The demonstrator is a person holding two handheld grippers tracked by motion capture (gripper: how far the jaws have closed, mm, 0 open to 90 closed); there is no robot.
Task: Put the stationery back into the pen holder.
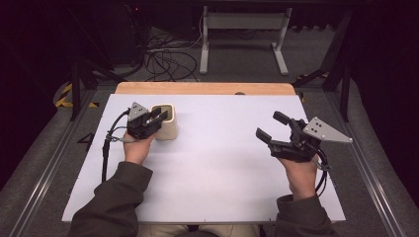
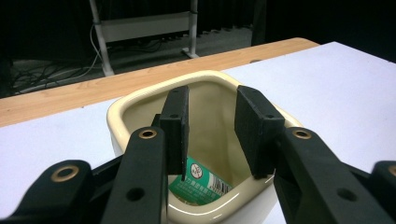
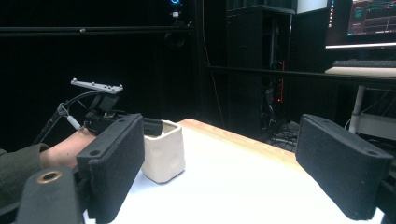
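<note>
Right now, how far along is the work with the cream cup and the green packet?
The green packet already lies at the bottom of the cream cup. In hand: the left gripper hangs over the cup's mouth, jaws apart and gripping nothing. The right gripper waits wide open, well off to the side. Whether withdrawing or reaching in comes next, I cannot tell.

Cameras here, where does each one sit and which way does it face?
High view: above the person's side, looking forward and down on the table; forearms, both grippers.
Left gripper view: on the left gripper, looking into the cream cup; its jaws.
Right gripper view: on the right gripper, facing across; its jaws.
All share the cup.
</note>
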